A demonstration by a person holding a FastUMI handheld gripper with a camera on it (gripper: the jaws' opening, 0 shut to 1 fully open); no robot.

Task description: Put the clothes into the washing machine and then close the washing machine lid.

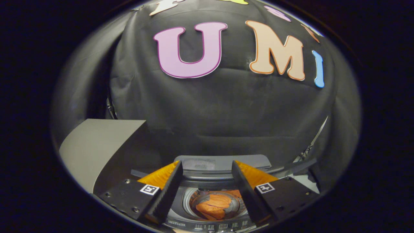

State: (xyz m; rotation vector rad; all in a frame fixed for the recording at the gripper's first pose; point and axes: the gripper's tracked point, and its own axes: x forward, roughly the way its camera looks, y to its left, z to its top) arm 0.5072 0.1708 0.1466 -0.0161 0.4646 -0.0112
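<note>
I look down on a top-loading washing machine (179,203) whose drum opening is uncovered. An orange garment (215,205) lies crumpled at the bottom of the drum, below and between my fingers. The machine's grey lid (223,163) seems to stand raised at the back of the opening, just beyond my fingertips. My gripper (206,163) hovers above the opening, open, with nothing between its fingers. The machine's control strip (210,225) runs along the near edge under the fingers.
A grey flat-topped box (97,145) stands to the left of the machine, close to my left finger. The black cloth wall (226,106) hangs right behind the machine. A thin metal stand (310,145) leans at the right.
</note>
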